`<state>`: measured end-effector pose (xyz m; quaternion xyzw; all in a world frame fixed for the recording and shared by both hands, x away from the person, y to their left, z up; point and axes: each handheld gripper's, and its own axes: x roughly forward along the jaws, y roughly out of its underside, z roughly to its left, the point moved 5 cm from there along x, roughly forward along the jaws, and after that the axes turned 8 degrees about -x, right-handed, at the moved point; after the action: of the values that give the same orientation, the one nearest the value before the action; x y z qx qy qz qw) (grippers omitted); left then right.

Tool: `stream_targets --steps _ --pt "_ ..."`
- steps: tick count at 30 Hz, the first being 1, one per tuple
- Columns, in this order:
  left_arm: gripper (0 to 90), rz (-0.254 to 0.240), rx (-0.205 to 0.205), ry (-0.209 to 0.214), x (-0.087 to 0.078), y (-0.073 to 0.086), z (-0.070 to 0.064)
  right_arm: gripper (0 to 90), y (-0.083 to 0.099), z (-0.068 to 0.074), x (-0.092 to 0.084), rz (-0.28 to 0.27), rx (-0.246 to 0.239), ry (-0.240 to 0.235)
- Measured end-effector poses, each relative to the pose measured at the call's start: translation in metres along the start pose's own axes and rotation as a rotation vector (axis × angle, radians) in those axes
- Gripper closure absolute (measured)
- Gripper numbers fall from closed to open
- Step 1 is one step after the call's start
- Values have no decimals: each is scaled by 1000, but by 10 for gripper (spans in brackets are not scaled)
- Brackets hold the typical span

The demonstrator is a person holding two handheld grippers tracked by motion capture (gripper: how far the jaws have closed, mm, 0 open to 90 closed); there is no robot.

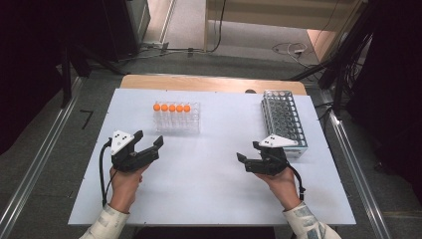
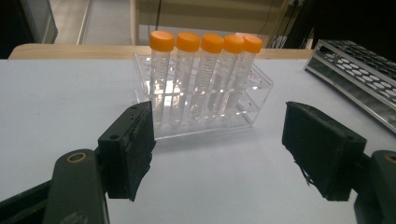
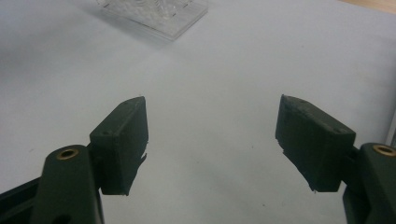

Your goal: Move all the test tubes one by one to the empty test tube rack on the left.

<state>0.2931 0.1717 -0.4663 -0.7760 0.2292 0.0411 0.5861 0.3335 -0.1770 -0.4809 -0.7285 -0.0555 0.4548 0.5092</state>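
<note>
A clear plastic rack (image 1: 176,118) stands at the table's back left and holds several tubes with orange caps (image 1: 171,107) in one row. In the left gripper view the tubes (image 2: 201,79) stand upright just beyond my left gripper (image 2: 217,140), whose jaws are wide apart with nothing between them. In the high view the left gripper (image 1: 148,138) rests a little in front and to the left of that rack. My right gripper (image 1: 248,151) sits at the front right, open and empty (image 3: 210,135), pointing left over bare table. An empty metal tube rack (image 1: 282,122) stands right behind it.
The white table top (image 1: 209,191) has a wooden strip (image 1: 209,82) along its far edge. A corner of the clear rack (image 3: 159,14) shows at the top of the right gripper view. The metal rack (image 2: 359,70) lies at the right of the left gripper view. Cables lie on the floor (image 1: 288,48) beyond the table.
</note>
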Motion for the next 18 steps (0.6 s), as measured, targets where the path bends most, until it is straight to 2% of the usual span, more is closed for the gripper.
stream_targets --steps 7,18 --pt "237 25 -1 -10 -8 14 5 217 3 -4 -3 -8 8 9" --pt "206 25 -16 -27 -21 25 11 194 10 -10 -13 -23 19 11"
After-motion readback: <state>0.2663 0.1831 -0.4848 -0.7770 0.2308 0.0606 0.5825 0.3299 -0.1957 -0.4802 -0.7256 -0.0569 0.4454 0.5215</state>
